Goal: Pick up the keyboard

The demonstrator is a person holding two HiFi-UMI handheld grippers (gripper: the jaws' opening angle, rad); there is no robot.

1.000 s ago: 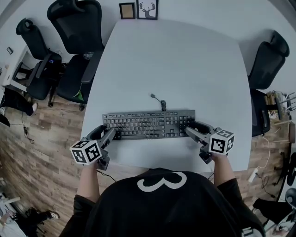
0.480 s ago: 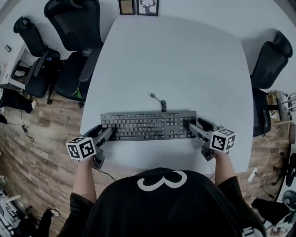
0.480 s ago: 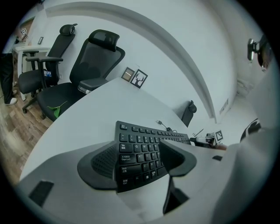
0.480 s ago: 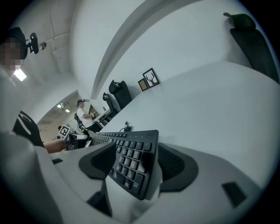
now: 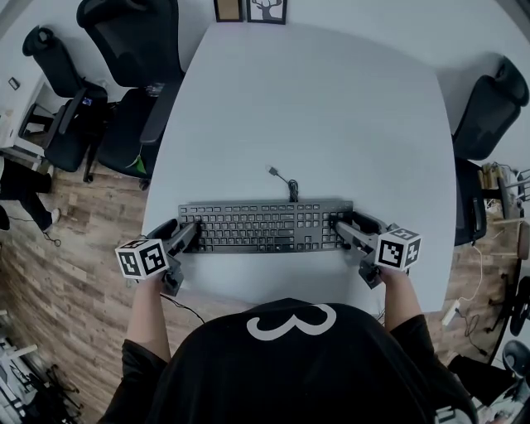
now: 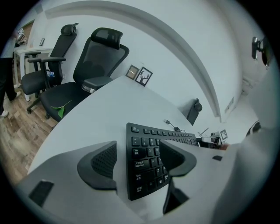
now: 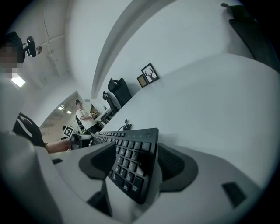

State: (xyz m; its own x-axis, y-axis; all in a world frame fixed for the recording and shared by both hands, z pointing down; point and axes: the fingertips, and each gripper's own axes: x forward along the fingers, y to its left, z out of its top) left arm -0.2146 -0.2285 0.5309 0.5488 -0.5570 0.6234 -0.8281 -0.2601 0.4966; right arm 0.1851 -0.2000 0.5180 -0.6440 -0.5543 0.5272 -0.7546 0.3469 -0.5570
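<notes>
- Keyboard (image 5: 265, 225): black, full-size, flat on the white table (image 5: 315, 116). It sits toward the table's 6 o'clock edge, long side running 9 to 3 o'clock.
- Cable (image 5: 283, 182): leaves the keyboard's far edge and runs a short way toward 12 o'clock. Its plug lies loose on the tabletop.
- Left gripper (image 6: 140, 158): at the keyboard's 9 o'clock end. Jaws spread wide, having just been opening.
- The keyboard's end corner sits between the left gripper's jaws. The outer pad stands clear of the keyboard's side with bare table showing in the gap. The inner jaw hangs over the keys, and neither pad pinches.
- Right gripper (image 7: 138, 162): at the keyboard's 3 o'clock end. Jaws likewise spread, having just been opening.
- The keyboard's end sits between the right gripper's jaws, with one jaw over the keys and the other outside the edge. No clamp is visible.
- Both grippers angle downward, each with its marker cube toward 6 o'clock, at the person's hands.
- Keyboard not lifted; its base rests on the table in both gripper views.
- Surroundings: two black office chairs (image 5: 137, 74) at the table's 10 o'clock and another chair (image 5: 489, 108) at 3 o'clock. Two small picture frames (image 5: 265, 10) lean at 12 o'clock. Wooden floor (image 5: 74, 273) lies at 8 o'clock.
</notes>
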